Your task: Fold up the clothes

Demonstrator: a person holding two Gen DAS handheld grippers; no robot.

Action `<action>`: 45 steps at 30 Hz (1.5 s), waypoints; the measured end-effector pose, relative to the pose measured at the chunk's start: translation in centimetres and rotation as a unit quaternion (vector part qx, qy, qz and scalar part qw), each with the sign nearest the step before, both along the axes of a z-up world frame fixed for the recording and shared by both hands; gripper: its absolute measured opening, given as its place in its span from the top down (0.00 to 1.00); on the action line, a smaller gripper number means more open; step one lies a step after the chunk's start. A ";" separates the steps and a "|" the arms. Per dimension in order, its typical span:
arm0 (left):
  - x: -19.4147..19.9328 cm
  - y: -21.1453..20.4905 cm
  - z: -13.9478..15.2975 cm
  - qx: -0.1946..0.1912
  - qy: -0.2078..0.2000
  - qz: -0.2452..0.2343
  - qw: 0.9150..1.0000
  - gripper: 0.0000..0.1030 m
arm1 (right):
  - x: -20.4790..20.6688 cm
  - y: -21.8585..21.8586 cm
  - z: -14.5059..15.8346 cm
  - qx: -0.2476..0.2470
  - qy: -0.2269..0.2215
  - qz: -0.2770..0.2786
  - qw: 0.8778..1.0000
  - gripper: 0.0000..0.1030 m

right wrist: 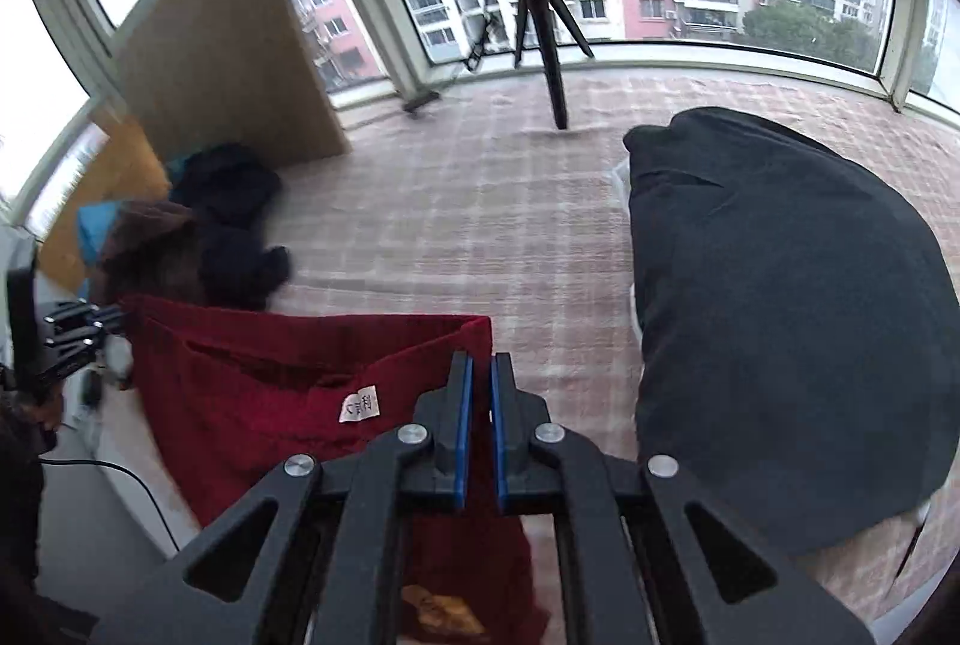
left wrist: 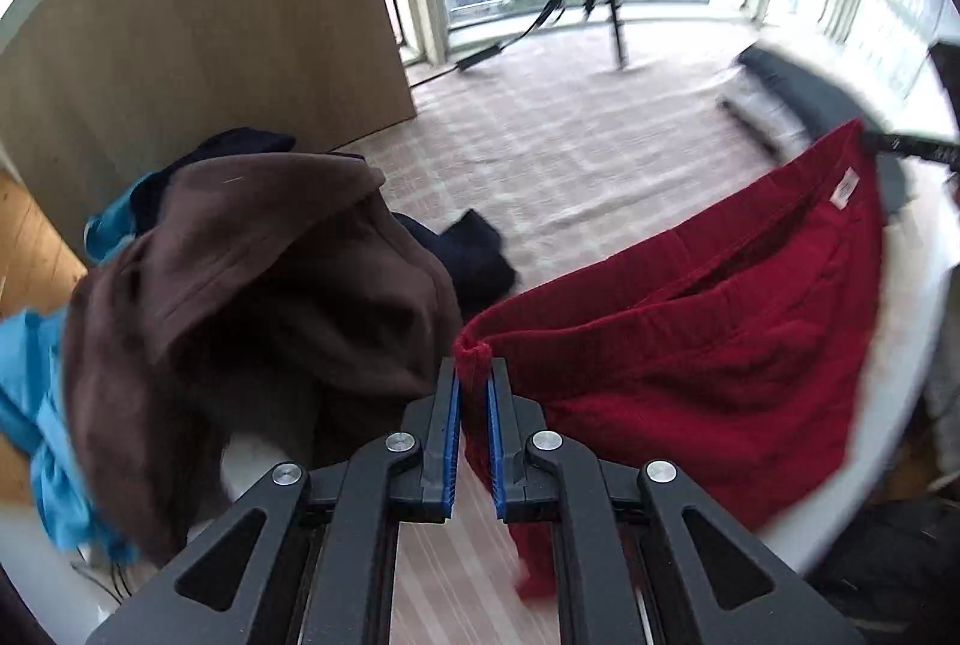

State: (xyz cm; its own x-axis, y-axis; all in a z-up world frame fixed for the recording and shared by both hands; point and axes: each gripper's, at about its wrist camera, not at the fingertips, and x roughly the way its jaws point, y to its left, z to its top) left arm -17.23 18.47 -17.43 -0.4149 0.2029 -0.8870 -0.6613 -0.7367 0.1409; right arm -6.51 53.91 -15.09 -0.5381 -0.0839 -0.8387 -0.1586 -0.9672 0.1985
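Left gripper point(left wrist: 474, 384) and right gripper point(right wrist: 478, 381) each pinch a waistband corner of the red garment point(left wrist: 720, 333); judged best: keep tension even, edge level.

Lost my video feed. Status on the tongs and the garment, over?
Left tongs shut on red garment corner. Right tongs shut on opposite corner, garment stretched between. Brown garment heaped left, dark folded garment right.
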 end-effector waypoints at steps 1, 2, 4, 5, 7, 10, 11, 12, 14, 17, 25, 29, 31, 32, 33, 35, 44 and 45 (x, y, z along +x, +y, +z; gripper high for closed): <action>-1.0 1.2 -1.7 -0.024 0.000 0.004 1.000 0.86 | -2.2 0.1 -2.1 0.027 -0.026 -0.002 0.999 0.94; -2.0 2.3 -3.5 -0.048 0.001 0.008 0.999 0.86 | -3.9 0.3 -4.0 0.052 -0.055 -0.006 0.997 0.94; -3.1 3.5 -5.2 -0.072 -0.003 0.009 0.997 0.86 | -6.5 0.7 -7.1 0.097 -0.106 -0.014 0.990 0.91; -3.1 3.6 -5.2 -0.074 0.001 0.008 0.997 0.86 | -6.9 0.9 -7.6 0.105 -0.115 -0.013 0.988 0.91; -2.3 3.6 -4.0 -0.061 0.008 -0.011 0.998 0.86 | -6.8 0.6 -7.0 0.096 -0.099 0.009 0.990 0.89; -0.5 4.9 -2.6 -0.026 -0.015 -0.098 0.995 0.80 | -6.2 -0.2 -5.3 0.063 -0.064 0.066 0.994 0.74; 0.0 5.8 -2.6 -0.023 -0.025 -0.130 0.991 0.73 | -6.2 -1.0 -5.3 0.051 -0.065 0.105 0.991 0.70; 0.5 6.9 -3.0 -0.022 -0.036 -0.159 0.986 0.69 | -6.2 -1.7 -5.3 0.040 -0.066 0.143 0.987 0.64; 1.2 9.1 -4.1 -0.028 -0.057 -0.209 0.976 0.69 | -6.4 -3.4 -6.0 0.058 -0.080 0.195 0.976 0.64; 1.8 12.4 -6.4 -0.057 -0.072 -0.271 0.958 0.69 | -7.2 -4.9 -7.4 0.071 -0.099 0.246 0.962 0.64; 1.2 14.5 -9.1 -0.094 -0.108 -0.323 0.935 0.67 | -8.7 -7.8 -9.0 0.053 -0.106 0.339 0.933 0.64; 0.9 14.2 -9.2 -0.090 -0.129 -0.329 0.931 0.69 | -8.9 -8.8 -9.9 0.060 -0.125 0.369 0.919 0.63; 0.8 13.9 -9.2 -0.087 -0.136 -0.332 0.929 0.72 | -8.5 -9.1 -10.4 0.069 -0.135 0.382 0.912 0.64; 0.9 13.7 -9.1 -0.084 -0.135 -0.332 0.930 0.80 | -8.2 -9.2 -10.5 0.076 -0.138 0.387 0.908 0.64; 0.8 13.5 -9.0 -0.080 -0.136 -0.330 0.931 0.88 | -8.1 -9.3 -10.6 0.081 -0.140 0.390 0.906 0.65; 0.6 13.0 -8.8 -0.074 -0.137 -0.324 0.933 0.96 | -7.9 -9.3 -10.5 0.083 -0.136 0.395 0.905 0.81; -0.2 12.8 -7.2 -0.063 -0.121 -0.324 0.936 0.70 | -8.7 -9.5 -9.7 0.091 -0.136 0.403 0.900 0.89; 0.0 12.8 -7.2 -0.065 -0.119 -0.327 0.935 0.70 | -8.8 -9.6 -9.7 0.095 -0.136 0.404 0.900 0.87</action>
